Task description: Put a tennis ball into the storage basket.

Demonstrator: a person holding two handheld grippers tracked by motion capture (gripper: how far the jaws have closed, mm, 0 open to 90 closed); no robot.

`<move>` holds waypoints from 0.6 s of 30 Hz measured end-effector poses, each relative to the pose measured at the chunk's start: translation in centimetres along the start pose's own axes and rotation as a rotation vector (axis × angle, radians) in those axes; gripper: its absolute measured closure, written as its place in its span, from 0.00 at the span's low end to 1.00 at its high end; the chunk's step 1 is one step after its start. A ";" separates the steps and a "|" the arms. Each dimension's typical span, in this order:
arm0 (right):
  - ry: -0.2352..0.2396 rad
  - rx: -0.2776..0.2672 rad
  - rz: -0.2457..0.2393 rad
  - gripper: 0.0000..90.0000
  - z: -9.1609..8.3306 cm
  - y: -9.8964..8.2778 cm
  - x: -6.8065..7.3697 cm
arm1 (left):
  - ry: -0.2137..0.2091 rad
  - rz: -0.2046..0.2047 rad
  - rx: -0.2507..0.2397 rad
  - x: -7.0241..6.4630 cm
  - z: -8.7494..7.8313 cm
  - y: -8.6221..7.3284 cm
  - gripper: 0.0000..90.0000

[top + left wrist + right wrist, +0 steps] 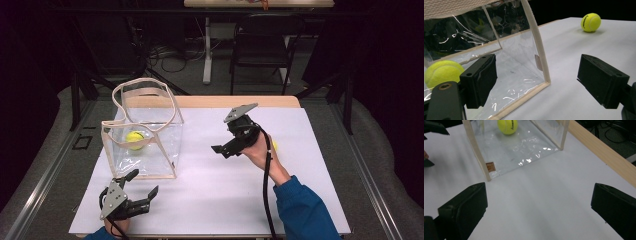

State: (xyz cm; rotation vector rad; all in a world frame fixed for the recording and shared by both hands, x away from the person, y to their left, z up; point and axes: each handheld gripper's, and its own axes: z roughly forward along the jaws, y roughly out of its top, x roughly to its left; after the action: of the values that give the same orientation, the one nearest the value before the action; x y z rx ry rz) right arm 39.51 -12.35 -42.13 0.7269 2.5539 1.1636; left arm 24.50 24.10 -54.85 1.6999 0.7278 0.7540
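A clear plastic bag (pixel 150 135) with beige trim stands open on the white tabletop (pixel 210 190), left of centre. One yellow tennis ball (pixel 136 139) lies inside it, also seen through the wall as the ball (pixel 441 72) and from the other side as the ball (pixel 507 126). A second tennis ball (pixel 590 22) rests on the table to the right, mostly hidden behind the person's hand as a yellow sliver (pixel 274 145). My left gripper (pixel 144 182) sits low at the bag's near corner, open (pixel 539 80) and holding nothing. My right gripper (pixel 225 139) hovers right of the bag, open (pixel 536 212), pointing at it.
A wooden strip (pixel 599 147) runs along the table's far edge. Behind the table stand a black chair (pixel 262 47), a table leg and floor cables. Black drapes close both sides. Bare white surface lies between the bag (pixel 524 147) and my right gripper.
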 end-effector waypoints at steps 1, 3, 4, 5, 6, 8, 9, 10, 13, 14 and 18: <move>-0.002 0.004 -0.001 0.00 0.0 -0.4 0.1 | -0.002 -0.002 0.001 0.0 0.1 0.0 0.18; -0.004 0.015 -0.001 0.00 0.1 -1.2 0.3 | -0.004 -0.002 0.004 0.1 0.1 -0.1 0.18; -0.007 0.016 -0.001 0.00 0.1 -1.4 0.3 | -0.006 -0.004 0.003 0.1 0.2 -0.1 0.18; -0.009 0.018 0.003 0.00 0.1 -1.9 0.4 | -0.008 -0.004 0.003 0.1 0.2 -0.1 0.18; -0.009 0.019 0.007 0.00 0.1 -2.2 0.5 | -0.008 -0.004 0.004 0.1 0.2 -0.1 0.18; -0.015 0.023 0.011 0.00 0.2 -2.8 0.5 | -0.012 -0.002 0.005 0.1 0.2 -0.1 0.18; -0.017 0.026 0.010 0.00 0.2 -3.1 0.5 | -0.010 0.000 0.005 0.0 0.2 -0.1 0.18; -0.018 0.029 0.015 0.00 0.2 -3.4 0.5 | -0.010 0.000 0.004 0.0 0.1 -0.1 0.18; -0.023 0.047 0.011 0.00 0.4 -4.4 0.6 | -0.011 -0.001 0.005 0.0 0.2 -0.1 0.18; -0.026 0.051 0.005 0.00 0.4 -4.6 0.6 | -0.010 -0.003 0.006 0.0 0.2 -0.1 0.18; -0.031 0.063 -0.001 0.00 0.5 -6.1 0.7 | -0.007 0.001 0.005 -0.1 0.1 -0.1 0.18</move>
State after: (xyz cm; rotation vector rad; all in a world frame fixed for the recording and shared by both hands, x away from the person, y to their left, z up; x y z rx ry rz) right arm 37.03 -15.02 -47.11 0.7522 2.5751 1.0682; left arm 24.53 24.01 -54.95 1.7068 0.7248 0.7472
